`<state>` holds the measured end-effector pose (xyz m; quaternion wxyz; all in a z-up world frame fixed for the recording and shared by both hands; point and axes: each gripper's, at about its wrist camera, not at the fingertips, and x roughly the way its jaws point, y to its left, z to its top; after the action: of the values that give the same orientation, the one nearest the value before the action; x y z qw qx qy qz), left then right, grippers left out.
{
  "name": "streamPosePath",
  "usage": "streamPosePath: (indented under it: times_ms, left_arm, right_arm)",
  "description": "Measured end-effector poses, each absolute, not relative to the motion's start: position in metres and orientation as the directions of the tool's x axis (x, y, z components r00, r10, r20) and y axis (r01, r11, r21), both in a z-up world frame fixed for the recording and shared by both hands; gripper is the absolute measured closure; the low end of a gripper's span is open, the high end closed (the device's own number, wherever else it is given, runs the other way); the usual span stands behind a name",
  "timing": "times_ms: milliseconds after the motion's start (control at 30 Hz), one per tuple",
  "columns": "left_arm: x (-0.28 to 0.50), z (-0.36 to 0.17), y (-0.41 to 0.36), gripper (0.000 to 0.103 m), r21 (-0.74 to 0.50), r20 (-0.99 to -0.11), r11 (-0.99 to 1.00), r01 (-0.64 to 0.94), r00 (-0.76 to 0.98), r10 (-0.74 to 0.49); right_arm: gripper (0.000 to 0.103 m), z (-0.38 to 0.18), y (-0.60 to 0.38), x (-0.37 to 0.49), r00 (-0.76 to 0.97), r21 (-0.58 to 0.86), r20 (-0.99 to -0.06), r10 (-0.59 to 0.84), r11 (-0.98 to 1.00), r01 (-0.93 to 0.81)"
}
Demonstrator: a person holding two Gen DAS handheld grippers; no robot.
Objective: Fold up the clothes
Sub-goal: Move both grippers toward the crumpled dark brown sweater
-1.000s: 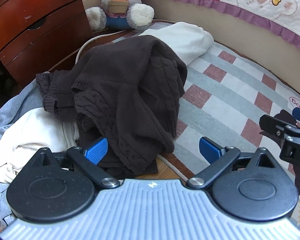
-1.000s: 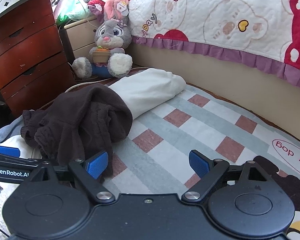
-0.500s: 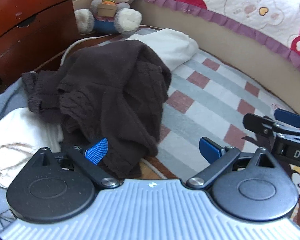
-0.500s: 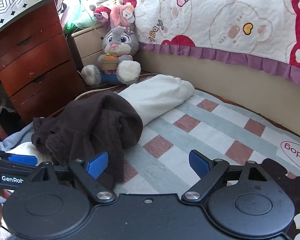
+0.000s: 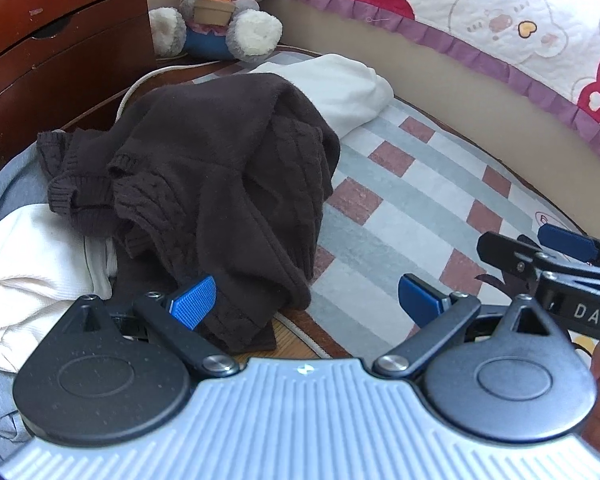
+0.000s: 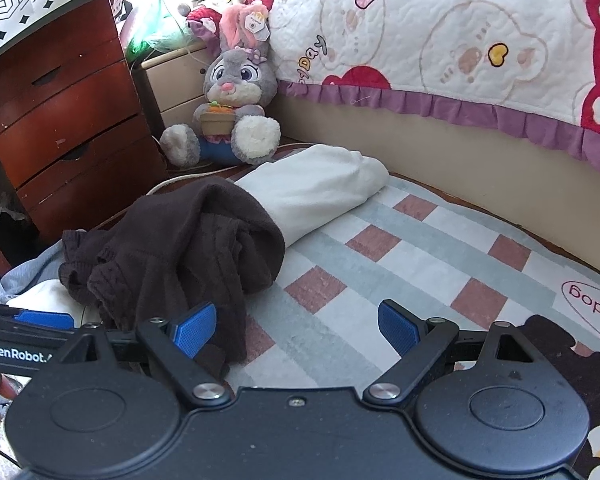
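A checked rug (image 6: 364, 276) covers the floor beside a bed draped in a quilt (image 6: 460, 40), with a wooden dresser (image 6: 68, 136) in the corner. The left gripper (image 5: 304, 300) hangs with its blue pads wide apart and empty, its left pad just over the near hem of the brown knit sweater (image 5: 220, 184). The right gripper (image 6: 296, 326) is likewise spread and holds nothing, just right of the sweater over bare rug. The sweater lies crumpled atop a heap: cream clothing (image 5: 28, 264) and grey fabric (image 5: 4, 188) on its left, a white garment (image 6: 316, 192) behind it, a plush rabbit (image 6: 228, 112) beyond that. Nothing appears folded yet; judging by this, the whole task remains, starting with lifting and spreading the sweater.
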<state>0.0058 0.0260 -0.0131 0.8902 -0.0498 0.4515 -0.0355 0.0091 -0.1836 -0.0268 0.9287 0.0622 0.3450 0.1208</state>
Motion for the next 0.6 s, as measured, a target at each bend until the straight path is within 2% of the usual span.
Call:
streamPosePath:
  times_ms: [233, 600]
  left_arm:
    - [0.008, -0.019, 0.028, 0.004, -0.086, -0.822, 0.996, -0.013, 0.566, -0.063]
    - [0.012, -0.026, 0.037, 0.004, -0.097, -0.839, 0.994, -0.046, 0.542, -0.057]
  right_arm:
    - [0.012, -0.03, -0.181, 0.01, 0.726, 0.196, -0.635, 0.265, 0.964, -0.181]
    - [0.012, -0.035, -0.175, 0.016, 0.707, 0.192, -0.653, 0.27, 0.963, -0.191]
